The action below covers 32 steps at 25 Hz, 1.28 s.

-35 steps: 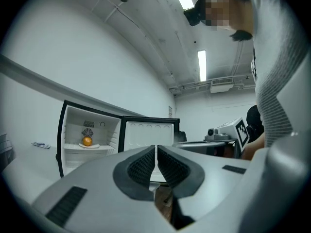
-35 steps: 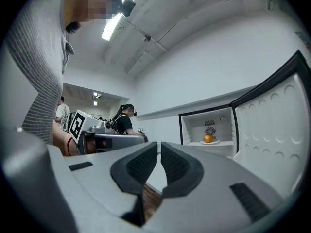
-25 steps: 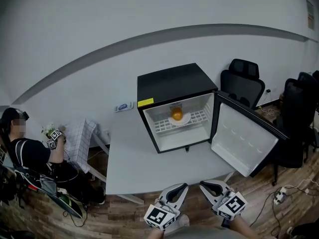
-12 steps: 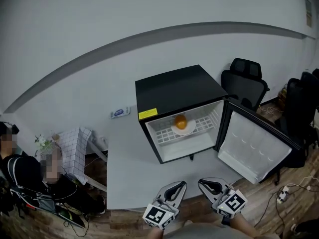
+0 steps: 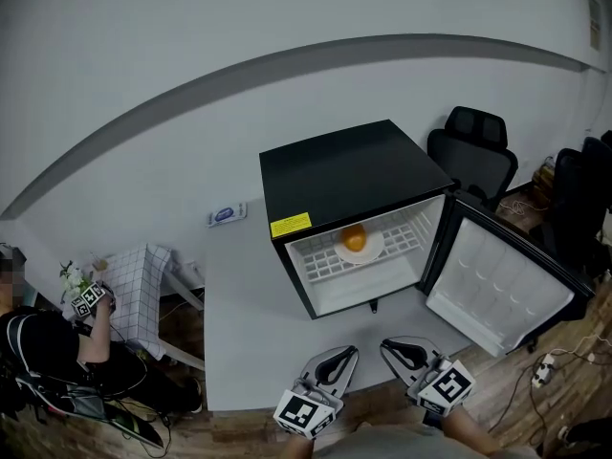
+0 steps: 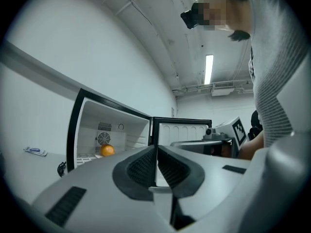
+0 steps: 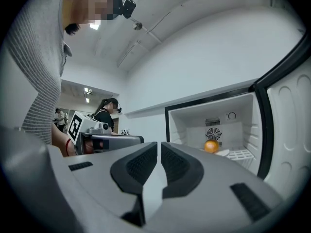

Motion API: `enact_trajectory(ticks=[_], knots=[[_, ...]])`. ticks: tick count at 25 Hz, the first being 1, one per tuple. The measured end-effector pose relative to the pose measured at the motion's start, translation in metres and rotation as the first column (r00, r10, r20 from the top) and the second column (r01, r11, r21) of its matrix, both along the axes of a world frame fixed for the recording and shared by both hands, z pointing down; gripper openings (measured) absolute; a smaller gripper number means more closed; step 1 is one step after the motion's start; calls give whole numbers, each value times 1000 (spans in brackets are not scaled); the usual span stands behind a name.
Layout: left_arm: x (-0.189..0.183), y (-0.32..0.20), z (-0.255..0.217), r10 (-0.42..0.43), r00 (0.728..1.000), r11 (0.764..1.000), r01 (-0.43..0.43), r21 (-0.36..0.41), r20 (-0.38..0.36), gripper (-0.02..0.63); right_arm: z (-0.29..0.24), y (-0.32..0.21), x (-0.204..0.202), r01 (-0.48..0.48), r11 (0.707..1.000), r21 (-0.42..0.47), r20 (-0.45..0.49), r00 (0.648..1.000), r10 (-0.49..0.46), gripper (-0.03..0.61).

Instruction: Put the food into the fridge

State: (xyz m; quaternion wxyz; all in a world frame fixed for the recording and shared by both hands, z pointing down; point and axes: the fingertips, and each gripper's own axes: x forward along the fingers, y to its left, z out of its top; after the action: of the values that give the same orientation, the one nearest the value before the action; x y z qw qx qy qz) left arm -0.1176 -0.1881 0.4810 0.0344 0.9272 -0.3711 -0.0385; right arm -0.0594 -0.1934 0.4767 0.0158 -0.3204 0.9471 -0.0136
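A black mini fridge [image 5: 344, 175] stands on the grey table [image 5: 253, 304] with its door [image 5: 502, 290] swung wide to the right. Inside, an orange [image 5: 355, 239] rests on a white plate [image 5: 375, 247] on the wire shelf; the orange [image 6: 107, 150] also shows in the left gripper view and the orange [image 7: 211, 146] in the right gripper view. My left gripper [image 5: 337, 358] and right gripper [image 5: 399, 352] hover side by side at the table's near edge, well short of the fridge. Both are shut and hold nothing.
A small blue and white object [image 5: 224, 216] lies on the table's far left corner. Black office chairs [image 5: 475, 151] stand behind the fridge on the right. A second person [image 5: 57, 352] with a marker cube sits at the lower left beside a checked cloth [image 5: 134, 280]. Cables [image 5: 545, 363] lie on the floor.
The fridge and table have shifted in the head view, as the viewpoint moved sideways. Both grippers stay shut and empty at the near edge. The seated person at left has moved.
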Motion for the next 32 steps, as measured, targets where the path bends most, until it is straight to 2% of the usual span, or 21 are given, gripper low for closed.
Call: enact_trajectory(ticks=[14, 32], knots=[[7, -11, 2, 2, 1000, 1000, -2, 5, -26, 12, 2, -11, 9, -11, 1000, -7, -28, 1000, 11, 15], [12, -43, 5, -54, 999, 998, 54, -20, -3, 12, 4, -57, 20, 26, 1000, -17, -30, 999, -27, 18]])
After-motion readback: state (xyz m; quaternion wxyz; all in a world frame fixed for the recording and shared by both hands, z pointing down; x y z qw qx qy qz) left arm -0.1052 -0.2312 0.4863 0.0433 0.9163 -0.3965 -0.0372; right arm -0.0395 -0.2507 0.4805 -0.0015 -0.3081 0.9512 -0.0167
